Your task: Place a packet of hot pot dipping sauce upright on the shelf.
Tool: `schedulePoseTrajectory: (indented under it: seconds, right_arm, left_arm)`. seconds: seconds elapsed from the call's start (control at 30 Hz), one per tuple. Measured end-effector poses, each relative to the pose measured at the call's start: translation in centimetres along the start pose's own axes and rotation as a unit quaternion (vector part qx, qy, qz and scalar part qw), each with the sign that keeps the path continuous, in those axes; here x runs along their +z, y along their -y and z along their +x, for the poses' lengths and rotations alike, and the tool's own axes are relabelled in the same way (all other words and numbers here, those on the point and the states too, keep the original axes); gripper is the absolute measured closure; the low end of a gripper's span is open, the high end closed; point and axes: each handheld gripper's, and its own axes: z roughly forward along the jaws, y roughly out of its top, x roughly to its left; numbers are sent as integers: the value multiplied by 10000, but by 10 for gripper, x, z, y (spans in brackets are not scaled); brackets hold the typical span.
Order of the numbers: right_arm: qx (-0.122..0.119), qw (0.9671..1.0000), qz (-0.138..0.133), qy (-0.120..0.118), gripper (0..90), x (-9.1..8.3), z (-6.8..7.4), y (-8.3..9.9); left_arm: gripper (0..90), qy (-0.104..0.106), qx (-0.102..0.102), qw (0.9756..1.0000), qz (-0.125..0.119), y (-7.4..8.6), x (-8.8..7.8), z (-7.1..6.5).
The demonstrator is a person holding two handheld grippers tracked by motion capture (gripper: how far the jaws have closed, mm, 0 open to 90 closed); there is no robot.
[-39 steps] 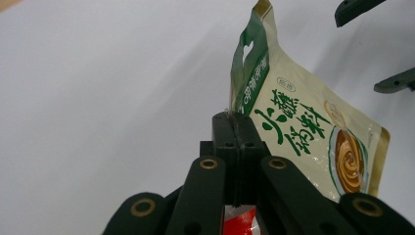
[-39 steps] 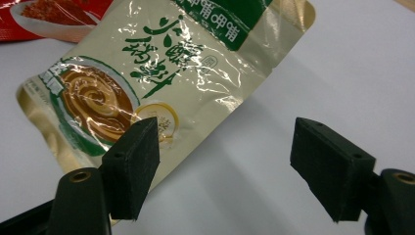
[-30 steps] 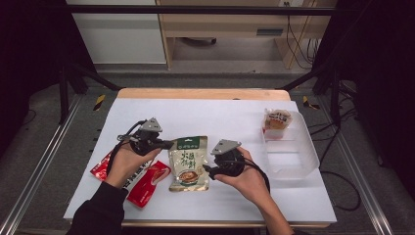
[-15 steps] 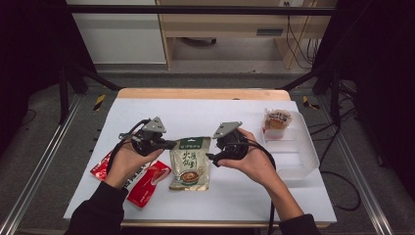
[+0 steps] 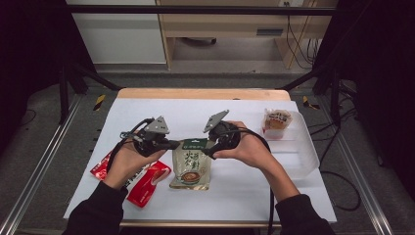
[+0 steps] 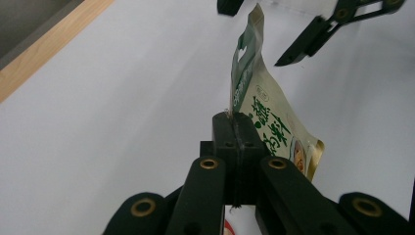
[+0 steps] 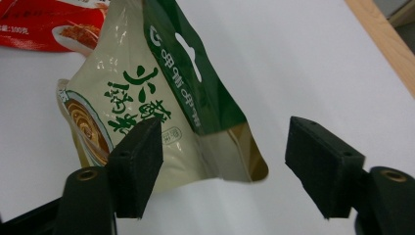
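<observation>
Green pouch (image 5: 191,163) at mid tabletop (image 5: 235,196), its top corner lifted.
Left gripper (image 6: 234,128) fingers clamp that corner; right gripper (image 7: 222,169) fingers gape beside it. Two red packets (image 5: 142,178) lie near; one snack (image 5: 277,120) sits in one clear tray (image 5: 306,156).

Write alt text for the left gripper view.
The left gripper, jaws shut, pinches the edge of a green and cream food pouch and holds it up over a white table. The right gripper's open black jaws approach from the top.
</observation>
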Motion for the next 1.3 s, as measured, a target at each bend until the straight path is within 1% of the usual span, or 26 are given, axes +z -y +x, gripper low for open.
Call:
schedulePoseTrajectory:
  seconds: [0.07, 0.1, 0.13, 0.2, 0.27, 0.3, 0.33, 0.37, 0.43, 0.47, 0.5, 0.6, 0.63, 0.7, 0.73, 0.77, 0.8, 0.87, 0.9, 0.97, 1.03, 1.1, 1.13, 1.17, 1.23, 1.3]
  right_arm:
    - [-99, 9999, 76, 10, 433, 2, -2, -3]
    - [-91, 9999, 29, -107, 449, 3, -3, -4]
    - [-91, 9999, 29, -107, 449, 3, -3, -4]
    - [-31, 9993, 28, -385, 515, 5, -4, -4]
    - [-67, 9981, 152, -594, 573, 8, -3, -4]
    - [-99, 9971, 240, -719, 647, 8, -2, -4]
    - [-99, 9971, 240, -719, 647, 8, -2, -4]
    - [-83, 9967, 300, -752, 717, 8, -1, -4]
    - [-108, 9965, 282, -783, 774, 8, -2, -4]
    - [-108, 9965, 282, -783, 774, 8, -2, -4]
    - [-111, 9964, 307, -782, 840, 7, -2, -4]
    - [-100, 9961, 291, -829, 887, 6, -2, -5]
    - [-135, 9958, 325, -849, 899, 6, -1, -6]
    - [-180, 9959, 303, -832, 900, 6, 0, -6]
    - [-202, 9957, 328, -839, 900, 6, 0, -7]
    - [-264, 9956, 364, -817, 900, 7, 0, -8]
    - [-264, 9956, 364, -817, 900, 7, 0, -8]
    - [-299, 9955, 443, -776, 900, 8, -1, -10]
    - [-278, 9957, 482, -737, 900, 9, -2, -11]
    - [-273, 9957, 492, -732, 900, 9, -3, -11]
    - [-263, 9958, 492, -728, 900, 9, -3, -12]
    - [-273, 9958, 500, -720, 900, 8, -3, -13]
    - [-273, 9958, 500, -720, 900, 8, -3, -13]
    - [-260, 9958, 505, -712, 900, 7, -3, -13]
    - [-258, 9959, 510, -706, 900, 7, -3, -13]
    - [-229, 9959, 498, -714, 900, 4, -4, -12]
  left_arm:
    - [900, 21, 20, 10000, -36, -2, -1, -1]
    - [900, 18, 22, 10000, -44, -2, -1, -2]
    - [900, 18, 22, 10000, -44, -2, -1, -2]
    - [900, 19, 47, 10000, -21, -2, -1, -1]
    - [900, 36, 48, 10000, -48, -2, -1, -2]
    - [900, 37, 23, 10000, -70, -1, -2, -2]
    - [900, 37, 23, 10000, -70, -1, -2, -2]
    - [900, 55, 6, 9999, -88, 0, -4, -1]
    - [900, 69, -11, 9999, -103, 0, -4, -1]
    - [900, 89, -28, 9999, -119, 0, -5, -1]
    - [900, 83, -46, 9999, -127, 1, -5, -1]
    - [900, 118, -81, 9998, -130, 3, -5, -1]
    - [900, 83, -92, 9999, -106, 4, -4, -1]
    - [853, 96, -98, 9999, -106, 6, -4, 0]
    - [853, 88, -153, 9998, -105, 7, -3, 1]
    - [732, 51, -175, 9998, -102, 9, -3, 2]
    - [732, 46, -259, 9996, -103, 11, -2, 3]
    - [606, -44, -406, 9991, -124, 15, -2, 5]
    - [469, -144, -532, 9984, -134, 21, -2, 7]
    - [422, -136, -550, 9984, -59, 24, -2, 8]
    - [373, -262, -605, 9978, 64, 34, -1, 9]
    - [306, -266, -655, 9974, 130, 36, 1, 11]
    - [306, -296, -648, 9972, 243, 39, 2, 12]
    - [244, -343, -694, 9965, 302, 43, 4, 14]
    - [222, -340, -755, 9961, 290, 46, 4, 15]
    - [170, -399, -776, 9956, 349, 52, 4, 15]
